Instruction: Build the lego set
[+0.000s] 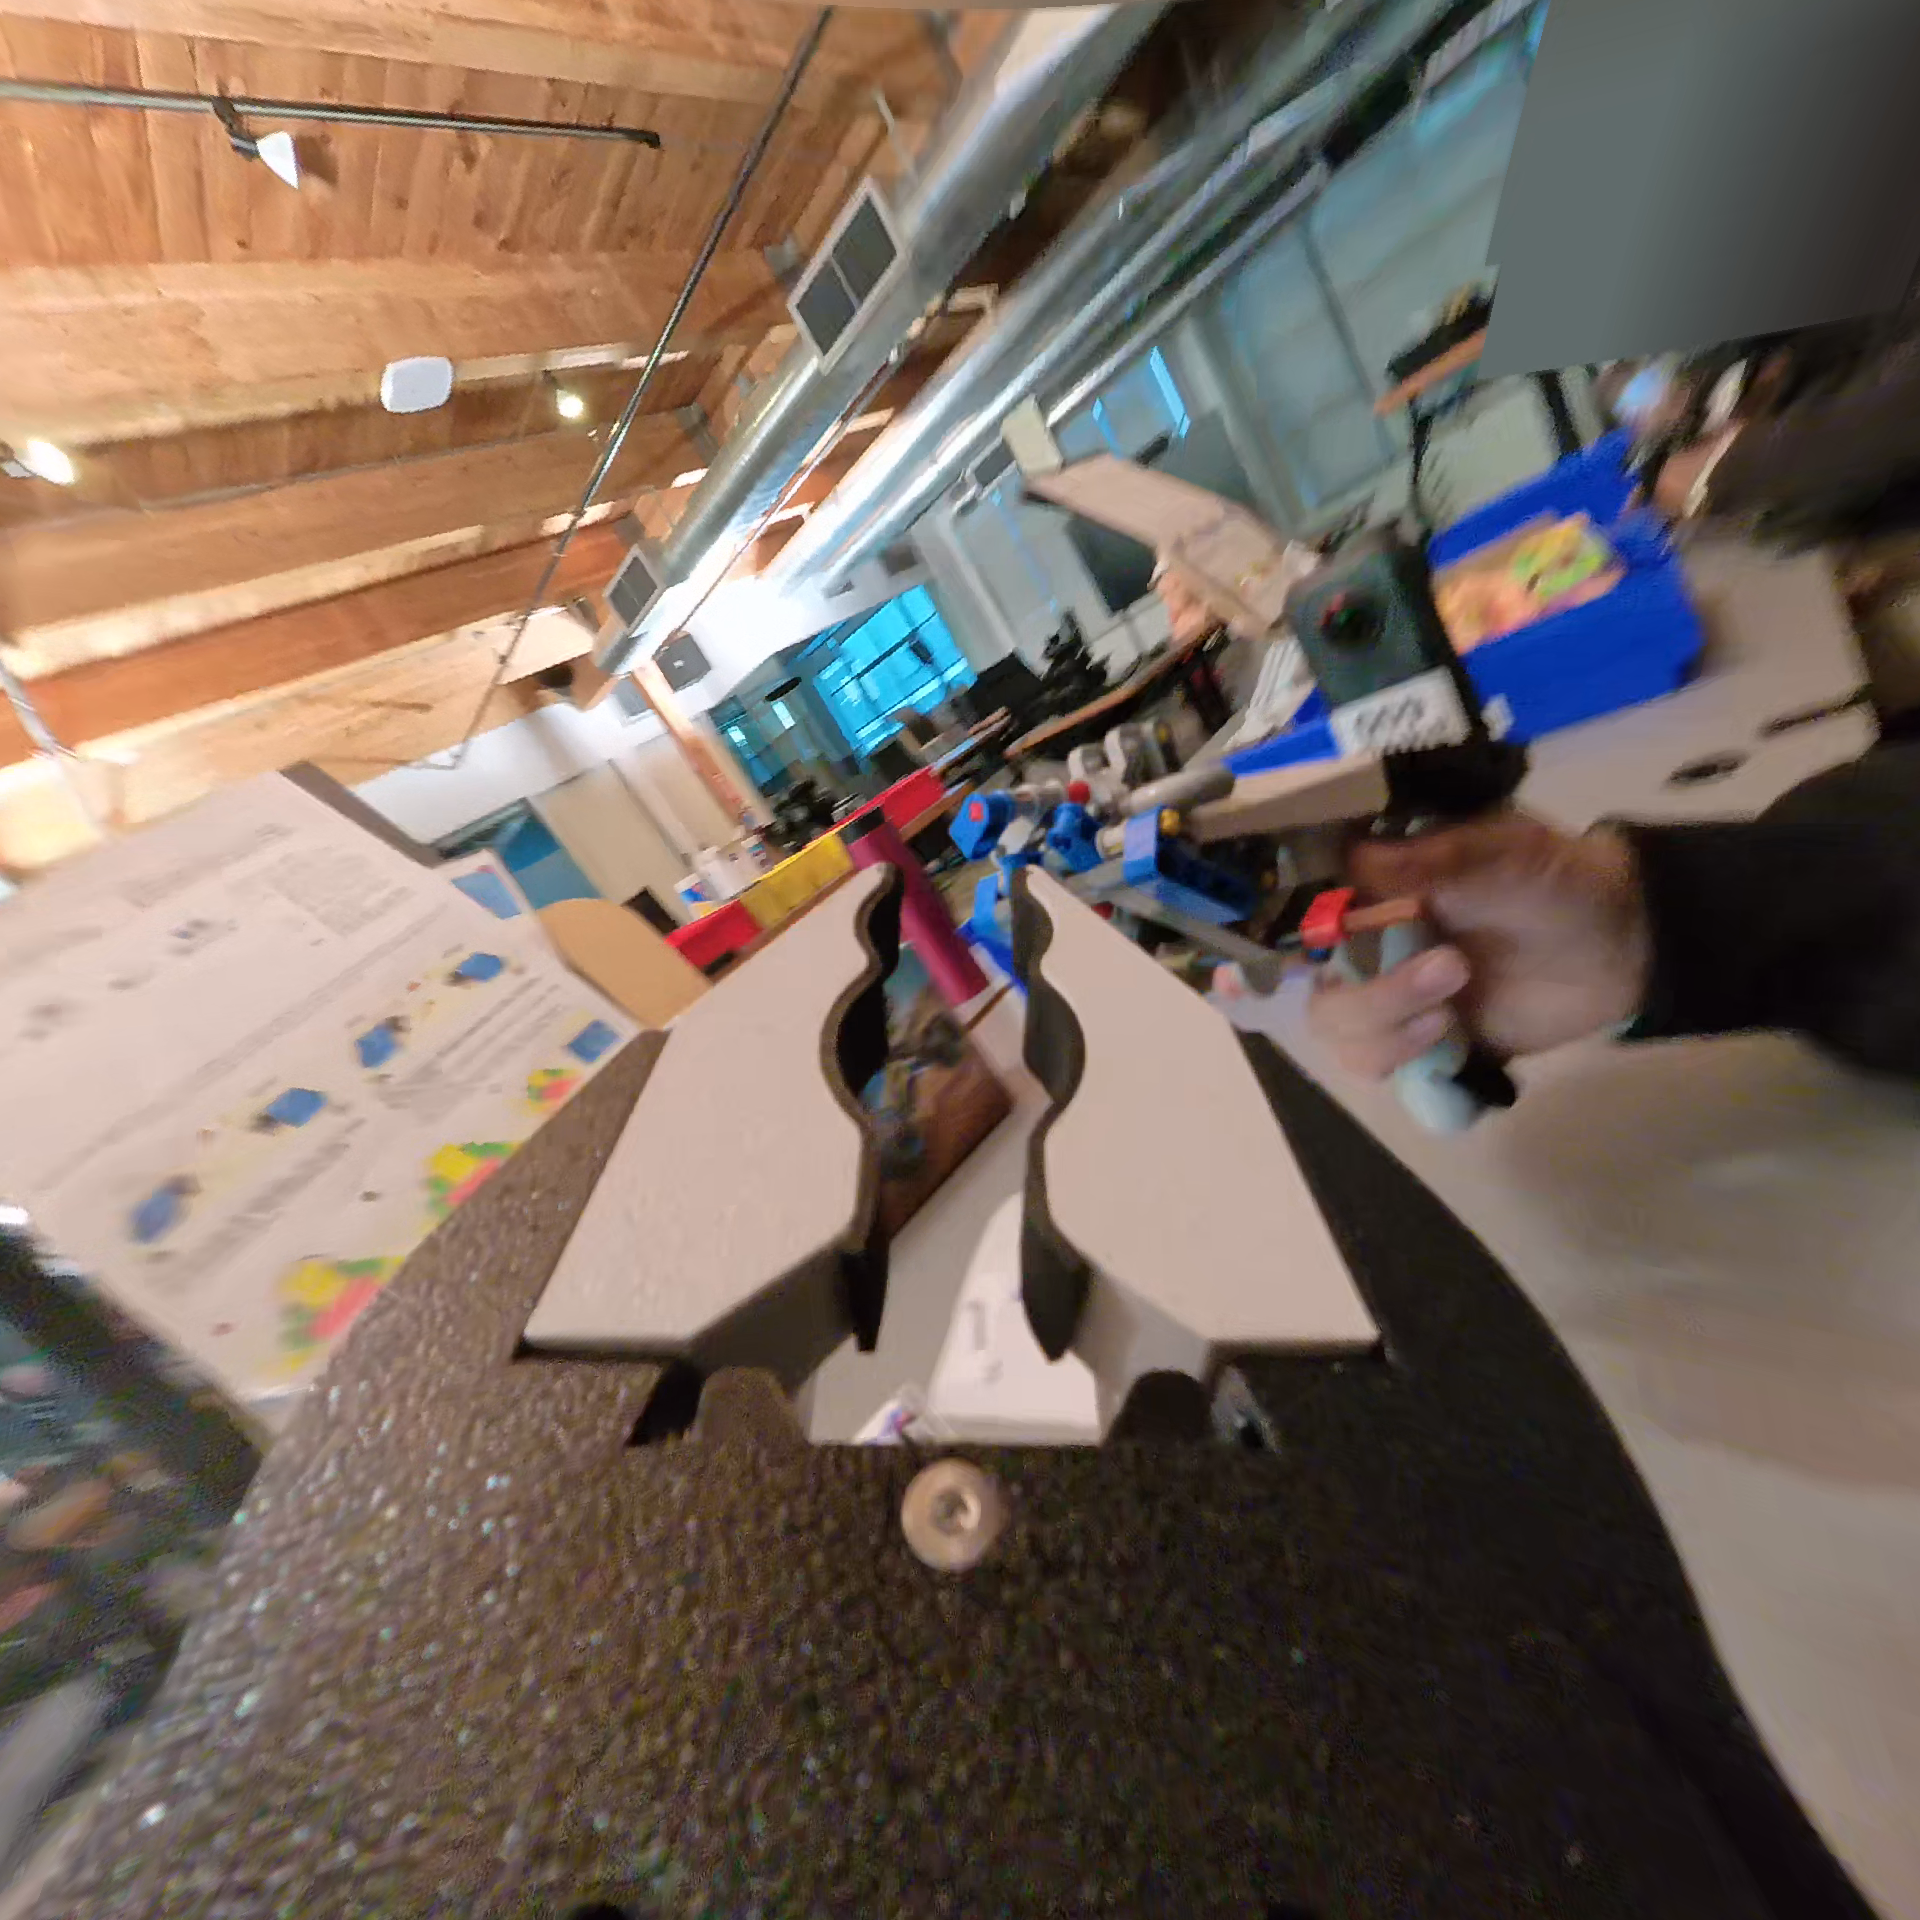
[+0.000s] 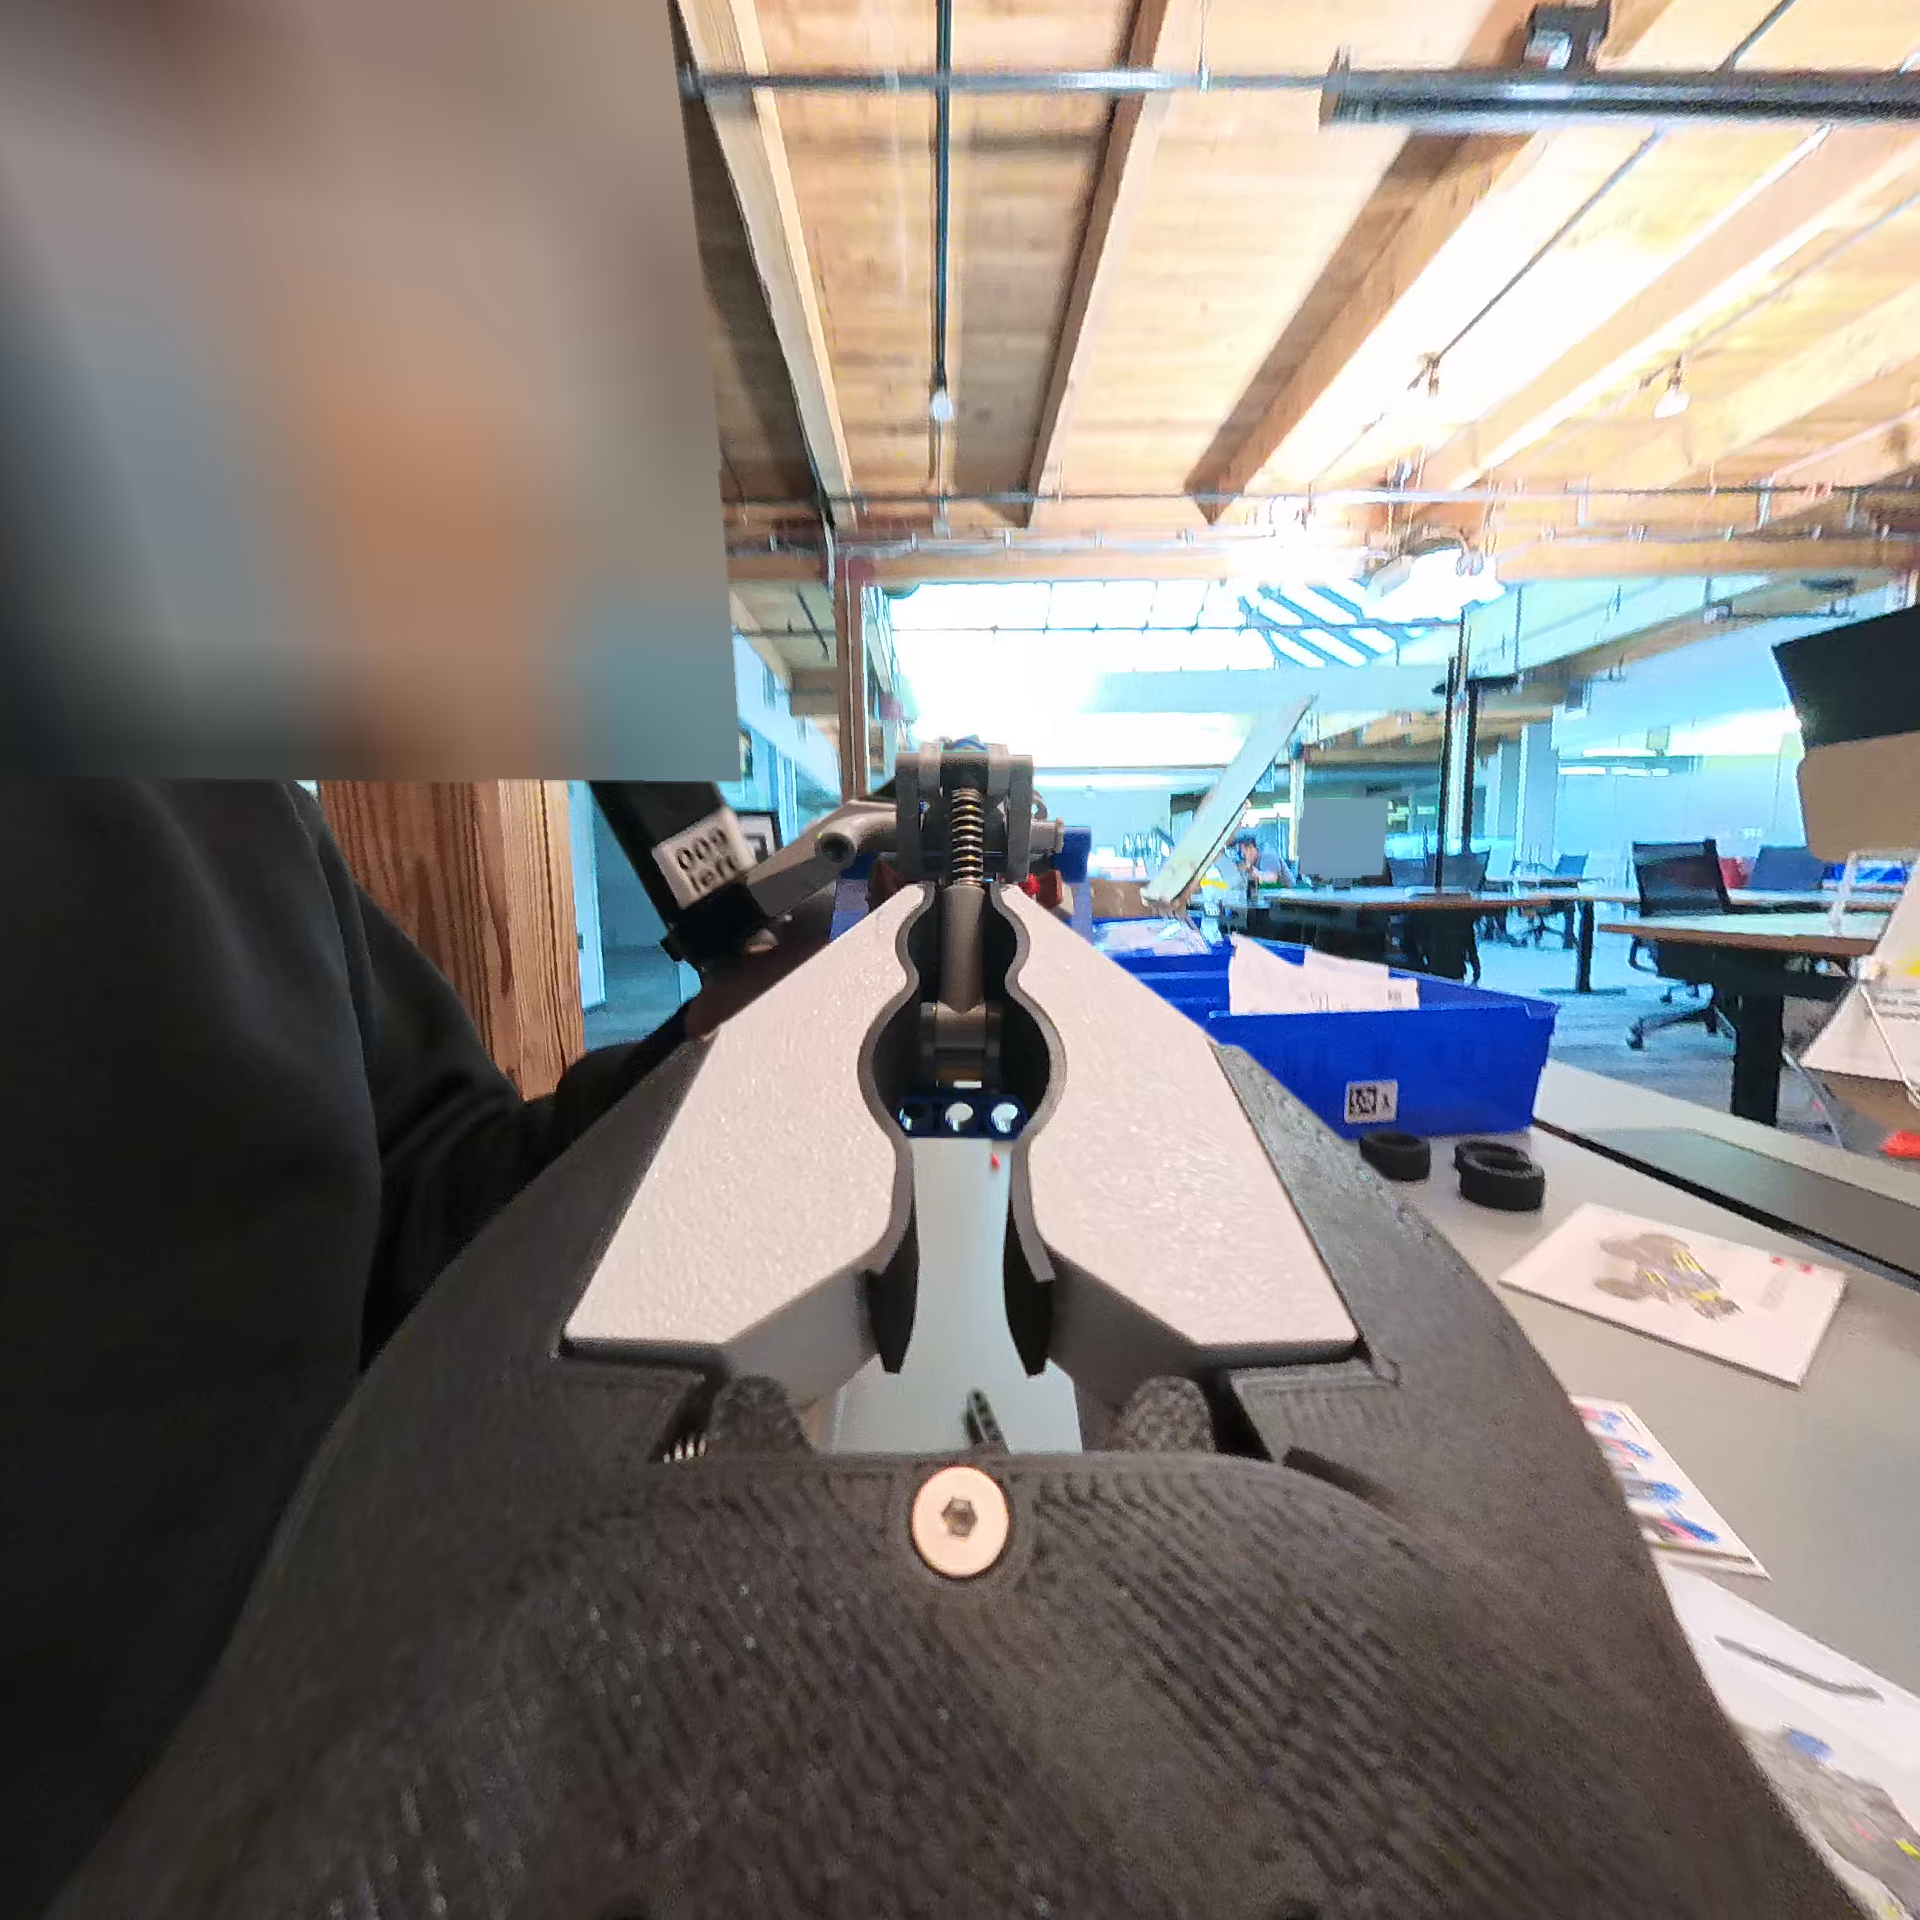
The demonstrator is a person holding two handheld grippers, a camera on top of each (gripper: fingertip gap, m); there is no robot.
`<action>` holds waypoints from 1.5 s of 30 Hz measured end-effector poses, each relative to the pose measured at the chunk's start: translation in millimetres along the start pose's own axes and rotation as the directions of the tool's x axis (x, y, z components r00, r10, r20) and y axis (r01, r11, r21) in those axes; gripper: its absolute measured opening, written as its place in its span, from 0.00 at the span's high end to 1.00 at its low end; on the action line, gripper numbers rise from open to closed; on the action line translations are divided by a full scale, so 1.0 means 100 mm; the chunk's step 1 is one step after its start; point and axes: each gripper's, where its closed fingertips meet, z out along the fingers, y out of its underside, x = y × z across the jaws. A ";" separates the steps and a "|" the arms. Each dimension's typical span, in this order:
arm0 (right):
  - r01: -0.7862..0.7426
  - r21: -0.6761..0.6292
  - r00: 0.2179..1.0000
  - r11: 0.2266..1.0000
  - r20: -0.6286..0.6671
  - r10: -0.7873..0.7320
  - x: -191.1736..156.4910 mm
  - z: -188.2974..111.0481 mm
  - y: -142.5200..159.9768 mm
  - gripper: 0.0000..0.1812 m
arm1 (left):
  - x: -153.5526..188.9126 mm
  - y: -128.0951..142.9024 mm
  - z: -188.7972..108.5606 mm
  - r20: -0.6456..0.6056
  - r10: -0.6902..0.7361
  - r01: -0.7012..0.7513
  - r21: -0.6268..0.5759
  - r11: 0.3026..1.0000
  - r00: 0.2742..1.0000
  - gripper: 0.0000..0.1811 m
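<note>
Two blue bins (image 2: pixel 1382 1049) sit on the grey worktop (image 2: pixel 1766 1455), two loose black tyres (image 2: pixel 1455 1164) beside them. Right tongs (image 2: pixel 961 914) grip the raised lego model (image 2: pixel 961 821), light, rigid, fragile at joints, best held by its beams; left tongs (image 1: pixel 956 904) hang slightly parted, empty.

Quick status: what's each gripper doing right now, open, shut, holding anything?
Left gripper: open, nothing between its fingers.
Right gripper: shut on the grey and blue lego assembly.

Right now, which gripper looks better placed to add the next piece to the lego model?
Probably the left gripper: its fingers are apart and hold nothing, while the right gripper is clamped on the lego model.
</note>
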 end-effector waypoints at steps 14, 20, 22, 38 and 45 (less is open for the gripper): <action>0.076 -0.340 0.997 0.937 -0.005 -0.083 0.04 0.01 0.42 0.97 | 0.21 0.34 -0.03 -0.191 0.766 -0.778 -0.309 0.547 0.614 0.91; 0.101 -0.515 0.988 0.851 -0.047 -0.146 0.20 -0.16 0.60 0.97 | 0.30 0.56 -0.03 -0.280 0.706 -0.756 -0.324 0.569 0.651 0.87; 0.090 -0.547 0.990 0.832 -0.042 -0.135 0.21 -0.21 0.66 0.97 | 0.34 0.68 -0.02 -0.305 0.674 -0.738 -0.329 0.589 0.673 0.88; -0.051 -0.717 0.996 0.696 -0.084 -0.014 0.43 -0.64 1.32 0.97 | 0.74 1.61 0.06 -0.436 0.512 -0.666 -0.369 0.649 0.740 0.97; -0.055 -0.829 0.989 0.556 -0.121 -0.082 0.52 -0.83 1.55 0.97 | 0.81 1.77 0.10 -0.420 0.549 -0.690 -0.385 0.613 0.722 0.97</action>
